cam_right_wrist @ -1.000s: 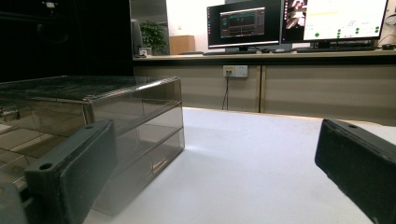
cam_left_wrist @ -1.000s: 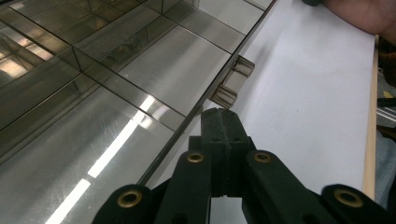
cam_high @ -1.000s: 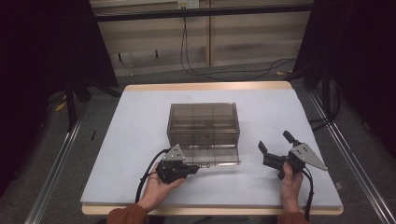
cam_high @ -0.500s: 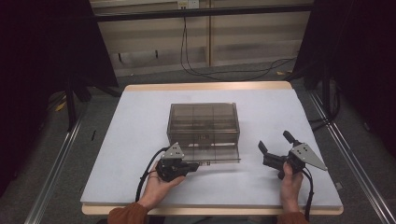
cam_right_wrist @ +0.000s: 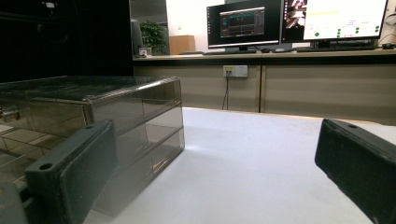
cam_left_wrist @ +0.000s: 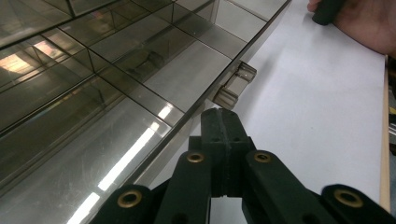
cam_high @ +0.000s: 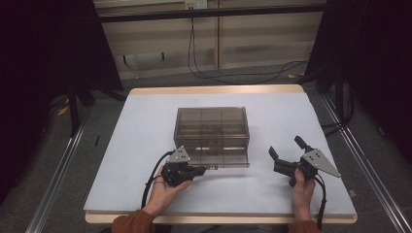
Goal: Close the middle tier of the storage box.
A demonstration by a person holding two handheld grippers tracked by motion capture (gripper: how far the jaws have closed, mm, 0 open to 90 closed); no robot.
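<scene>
drawer unit [cam_high: 211, 128] mid-desk [cam_high: 136, 145], bottom drawer [cam_left_wrist: 116, 135] part-way out | left gripper [cam_high: 198, 171] jaws clenched empty just beside drawer front, short of handle [cam_left_wrist: 236, 84] | right gripper [cam_high: 286, 151] released, well apart | advice: hook handle, pull straight and level, brace unit if sliding

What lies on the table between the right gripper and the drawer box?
Bare white tabletop separates the right gripper from the drawer box, as the high view shows.

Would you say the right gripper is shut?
No, the right gripper stands open, its two jaws spread wide apart above the table and clear of the drawer box.
</scene>
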